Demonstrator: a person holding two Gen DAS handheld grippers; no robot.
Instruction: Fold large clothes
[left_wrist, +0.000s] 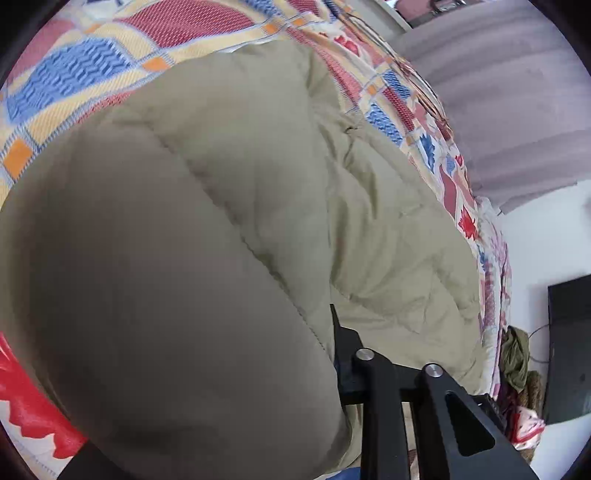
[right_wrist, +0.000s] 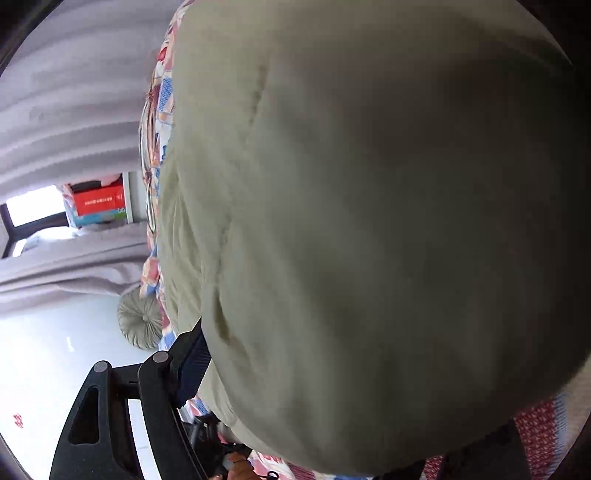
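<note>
A bulky khaki padded coat (left_wrist: 229, 206) is spread on a bed over a patterned bedspread (left_wrist: 74, 85), with a thick fold of it bulging up against both lenses. The left gripper (left_wrist: 334, 343) is pressed into the fold's edge; only one finger (left_wrist: 343, 347) is seen, the other hidden by fabric, but the jaws are read as clamped on the padding, likely so the layer can be carried over. In the right wrist view the right gripper (right_wrist: 207, 354) is shown with one finger (right_wrist: 192, 354) against the coat's side and fabric bulging between the jaws; whether they pinch cannot be told. Both ends seem held so the fold stays even. A grey curtain (left_wrist: 509, 92), a dark screen (left_wrist: 569, 350) and a clothes heap (left_wrist: 517, 358) are seen past the bed edge; a round tufted cushion (right_wrist: 142, 319) and a red box (right_wrist: 101, 199) lie beyond. The puffed fabric itself blocks most sight of the seams.
</note>
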